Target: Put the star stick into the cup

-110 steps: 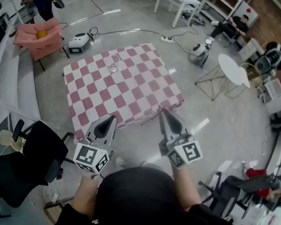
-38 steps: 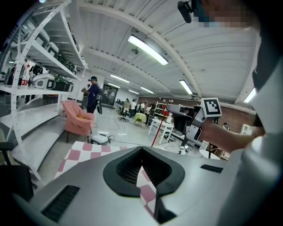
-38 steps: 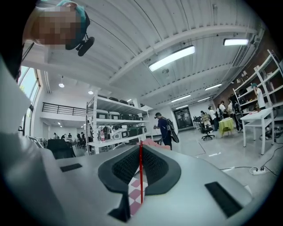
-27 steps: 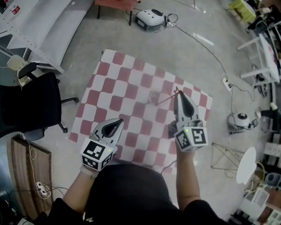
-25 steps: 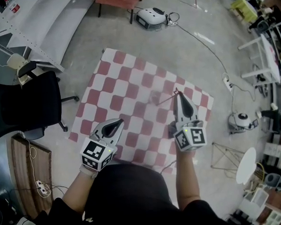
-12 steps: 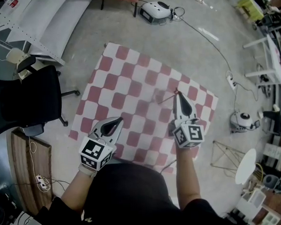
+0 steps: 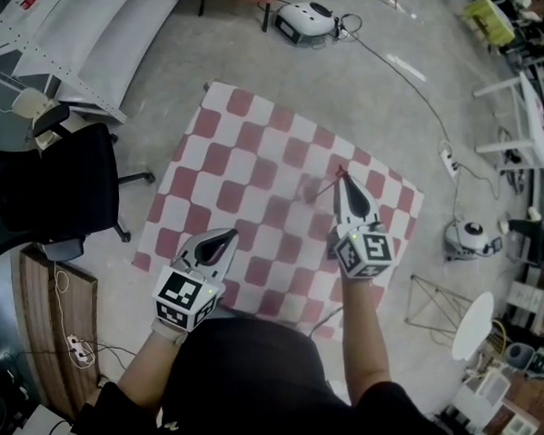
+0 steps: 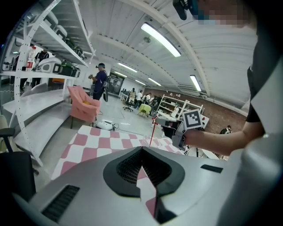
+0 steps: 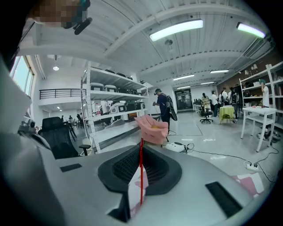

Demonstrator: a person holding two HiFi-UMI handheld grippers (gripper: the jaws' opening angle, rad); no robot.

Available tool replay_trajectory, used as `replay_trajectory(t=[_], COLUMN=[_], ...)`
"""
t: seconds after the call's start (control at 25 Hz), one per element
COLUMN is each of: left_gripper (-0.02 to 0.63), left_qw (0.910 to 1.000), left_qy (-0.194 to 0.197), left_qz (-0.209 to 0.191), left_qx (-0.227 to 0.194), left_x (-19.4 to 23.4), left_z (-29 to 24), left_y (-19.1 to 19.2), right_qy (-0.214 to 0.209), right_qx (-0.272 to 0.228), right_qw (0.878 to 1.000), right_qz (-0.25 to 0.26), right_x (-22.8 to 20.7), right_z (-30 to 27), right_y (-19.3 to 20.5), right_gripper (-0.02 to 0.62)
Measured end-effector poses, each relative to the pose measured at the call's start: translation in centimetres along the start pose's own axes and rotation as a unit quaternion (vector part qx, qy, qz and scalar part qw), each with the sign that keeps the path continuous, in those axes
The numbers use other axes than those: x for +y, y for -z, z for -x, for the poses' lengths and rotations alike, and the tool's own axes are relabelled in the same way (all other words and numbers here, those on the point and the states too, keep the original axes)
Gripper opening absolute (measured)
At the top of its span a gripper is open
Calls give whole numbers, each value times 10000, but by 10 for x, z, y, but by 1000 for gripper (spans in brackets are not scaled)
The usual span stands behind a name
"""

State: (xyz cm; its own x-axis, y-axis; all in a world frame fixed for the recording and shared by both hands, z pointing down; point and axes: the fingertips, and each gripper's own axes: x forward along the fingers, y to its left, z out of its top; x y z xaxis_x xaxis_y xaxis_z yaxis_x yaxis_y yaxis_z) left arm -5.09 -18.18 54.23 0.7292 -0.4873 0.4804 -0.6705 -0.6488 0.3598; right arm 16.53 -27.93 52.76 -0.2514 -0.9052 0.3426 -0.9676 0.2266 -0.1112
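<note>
The right tool (image 7: 341, 177) clamps the star stick (image 9: 141, 176) near the blurred cup (image 7: 309, 192) on the worktop (image 7: 233, 159). The left tool (image 7: 229, 234) is closed and empty.

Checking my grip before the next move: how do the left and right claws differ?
The grey right claw is shut on the thin red star stick; the grey left claw is shut on nothing. The right claw reaches out over the red-and-white checkered cloth; the left claw hangs back near the cloth's near edge. Both point forward and carry a marker cube.
</note>
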Motion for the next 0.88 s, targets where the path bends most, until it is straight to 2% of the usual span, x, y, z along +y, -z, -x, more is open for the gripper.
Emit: replay_trajectory(t=[0.88], left_gripper=[41], left_qw=[9999], left_qy=[-92], left_qz=[27], left_qx=[62], left_x=[8], left_z=[0], left_y=[1], right_qy=[-43], right_qx=[138], right_qw=[9987], right_qz=[-492], right_x=[-19], right_z=[-42], right_y=[5], right_gripper=[26])
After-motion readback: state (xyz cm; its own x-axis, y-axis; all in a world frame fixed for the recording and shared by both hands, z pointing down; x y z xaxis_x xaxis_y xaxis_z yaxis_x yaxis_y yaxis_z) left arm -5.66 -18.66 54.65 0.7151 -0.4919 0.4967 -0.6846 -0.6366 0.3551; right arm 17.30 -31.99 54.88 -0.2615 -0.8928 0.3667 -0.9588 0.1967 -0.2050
